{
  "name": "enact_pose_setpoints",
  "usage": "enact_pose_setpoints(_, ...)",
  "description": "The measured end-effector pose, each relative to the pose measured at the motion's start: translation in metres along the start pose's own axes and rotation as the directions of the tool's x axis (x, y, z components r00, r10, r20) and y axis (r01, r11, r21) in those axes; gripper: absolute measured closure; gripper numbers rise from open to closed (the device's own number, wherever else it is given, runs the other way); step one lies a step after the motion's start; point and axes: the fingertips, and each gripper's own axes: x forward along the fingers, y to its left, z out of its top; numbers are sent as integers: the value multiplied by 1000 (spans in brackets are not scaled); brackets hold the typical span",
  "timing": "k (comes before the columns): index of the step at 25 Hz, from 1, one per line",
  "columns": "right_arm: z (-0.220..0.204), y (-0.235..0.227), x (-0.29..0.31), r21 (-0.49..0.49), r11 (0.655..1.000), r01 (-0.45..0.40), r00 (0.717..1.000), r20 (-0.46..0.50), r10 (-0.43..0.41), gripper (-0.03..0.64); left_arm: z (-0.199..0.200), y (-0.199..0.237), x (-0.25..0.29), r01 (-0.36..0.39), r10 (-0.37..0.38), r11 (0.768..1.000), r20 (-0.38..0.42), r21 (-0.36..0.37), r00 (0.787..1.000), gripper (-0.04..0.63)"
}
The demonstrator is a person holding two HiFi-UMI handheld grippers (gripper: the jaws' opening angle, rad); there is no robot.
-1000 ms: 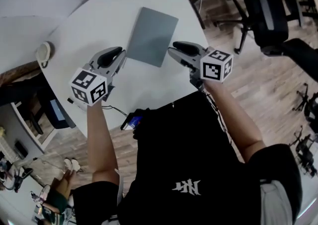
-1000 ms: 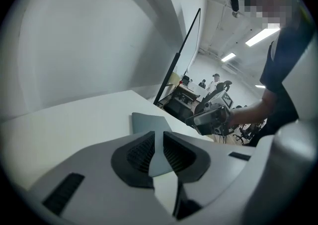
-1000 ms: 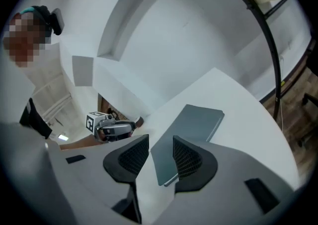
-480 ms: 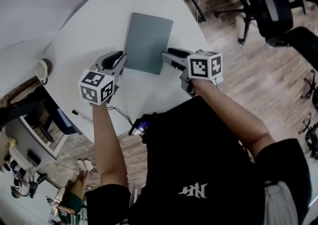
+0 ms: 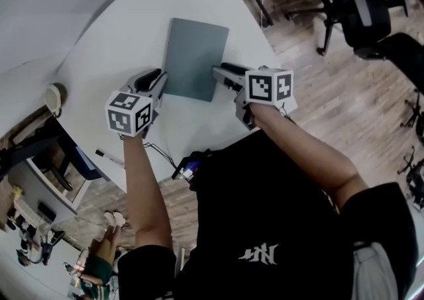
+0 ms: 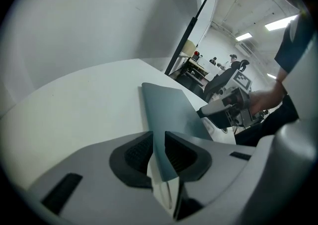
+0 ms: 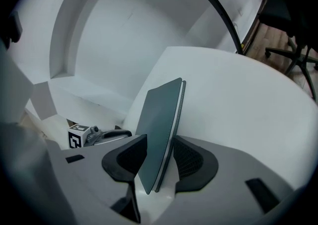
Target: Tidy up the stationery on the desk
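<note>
A grey-green notebook (image 5: 195, 57) lies on the white desk (image 5: 112, 34). My two grippers are at its two near corners. The left gripper (image 5: 161, 79) has the left corner between its pads. Its jaws have just been opening, and a slit of light shows beside the cover (image 6: 171, 110) in the left gripper view. The right gripper (image 5: 217, 71) straddles the right corner. Its jaws have also just been opening and now stand wide, so the notebook (image 7: 159, 119) is loose between the pads. Each gripper view shows the other gripper across the notebook.
A black pen (image 5: 109, 157) and a thin cable (image 5: 156, 150) lie near the desk's front-left edge. A round white object (image 5: 53, 97) sits at the far left. Black office chairs (image 5: 358, 7) stand on the wooden floor to the right.
Both grippers have sunk toward the desk top with the notebook between them. The notebook now rests lower and flatter. The right gripper has rolled.
</note>
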Motion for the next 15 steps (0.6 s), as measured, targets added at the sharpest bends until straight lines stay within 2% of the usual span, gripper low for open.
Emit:
enact_pose_setpoints(7,-2,-2,2,6,1000,26,1000,6,-26,444,2,-2,6,7,-7,1000,-7,-29,1000,509)
enact_pose_setpoints(15,-3,-5,2,-18,998,59,998,0,-59,469,-2,-1,13,-10,9,1000,-59,-13,998,509)
